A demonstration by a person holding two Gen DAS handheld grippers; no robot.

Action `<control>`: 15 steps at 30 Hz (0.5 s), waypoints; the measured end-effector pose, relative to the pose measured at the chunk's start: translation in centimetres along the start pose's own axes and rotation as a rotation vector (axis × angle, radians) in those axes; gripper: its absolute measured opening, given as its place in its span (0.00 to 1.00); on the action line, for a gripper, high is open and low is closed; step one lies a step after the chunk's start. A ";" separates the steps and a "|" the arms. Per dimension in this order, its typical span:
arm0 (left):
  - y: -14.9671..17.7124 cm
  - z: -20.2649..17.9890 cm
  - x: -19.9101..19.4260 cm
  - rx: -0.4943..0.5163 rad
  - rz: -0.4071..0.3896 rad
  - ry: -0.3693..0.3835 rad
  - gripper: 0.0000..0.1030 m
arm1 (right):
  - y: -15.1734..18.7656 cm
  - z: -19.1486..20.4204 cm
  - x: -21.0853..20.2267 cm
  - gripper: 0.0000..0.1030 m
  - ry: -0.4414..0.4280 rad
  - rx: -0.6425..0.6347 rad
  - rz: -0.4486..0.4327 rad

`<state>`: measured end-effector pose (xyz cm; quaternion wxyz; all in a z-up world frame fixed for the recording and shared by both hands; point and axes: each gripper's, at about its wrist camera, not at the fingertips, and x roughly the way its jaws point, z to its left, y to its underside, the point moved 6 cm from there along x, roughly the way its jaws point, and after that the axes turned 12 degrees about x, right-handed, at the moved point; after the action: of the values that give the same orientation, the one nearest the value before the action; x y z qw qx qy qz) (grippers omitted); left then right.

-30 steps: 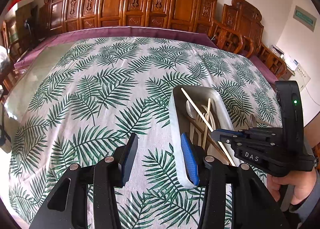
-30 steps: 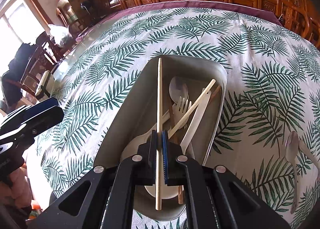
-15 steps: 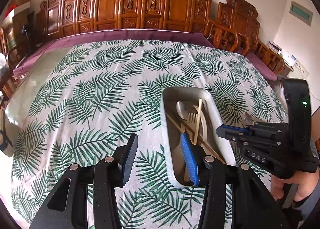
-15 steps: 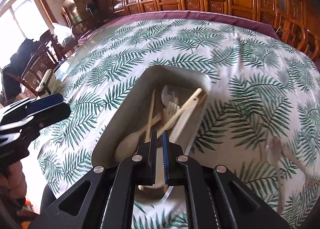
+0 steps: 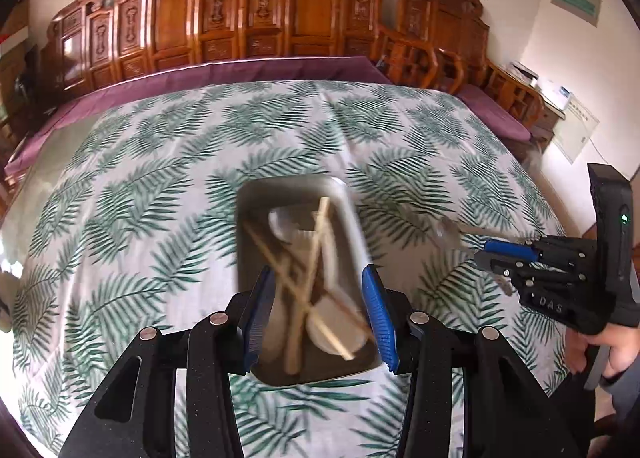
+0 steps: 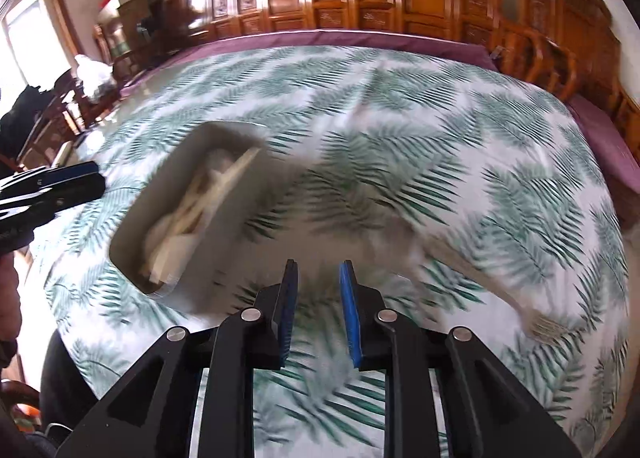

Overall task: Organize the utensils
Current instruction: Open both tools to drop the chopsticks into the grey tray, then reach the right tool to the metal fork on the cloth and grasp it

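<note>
A grey metal tray (image 5: 348, 213) lies on the leaf-print tablecloth and holds chopsticks (image 5: 316, 242), a spoon and a fork. My left gripper (image 5: 320, 314) is open, its blue pads astride the tray's near end, above it. My right gripper (image 6: 318, 310) is open and empty, over bare cloth to the right of the tray (image 6: 200, 145). It shows in the left wrist view (image 5: 486, 254) too. A clear plastic spoon (image 5: 448, 227) lies on the cloth right of the tray; it is a blurred streak in the right wrist view (image 6: 460, 254).
Carved wooden chairs (image 5: 280, 13) line the table's far side, beyond a purple cloth edge (image 5: 240, 69). More chairs and boxes stand at the left in the right wrist view (image 6: 120, 17). The right wrist view is motion-blurred.
My right gripper let the chopstick go into the tray, opened, and swung right toward the loose spoon. My left gripper moved right over the tray and opened wider.
</note>
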<state>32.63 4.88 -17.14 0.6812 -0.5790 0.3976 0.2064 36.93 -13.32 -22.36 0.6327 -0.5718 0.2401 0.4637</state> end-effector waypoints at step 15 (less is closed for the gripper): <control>-1.0 -8.1 2.8 0.087 0.045 0.069 0.42 | 0.9 -12.4 1.9 0.23 0.174 -0.037 0.070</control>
<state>32.60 -3.59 -18.78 0.6868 -0.5465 0.4424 0.1841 39.83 -24.56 -27.28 0.5823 -0.6128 0.3052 0.4385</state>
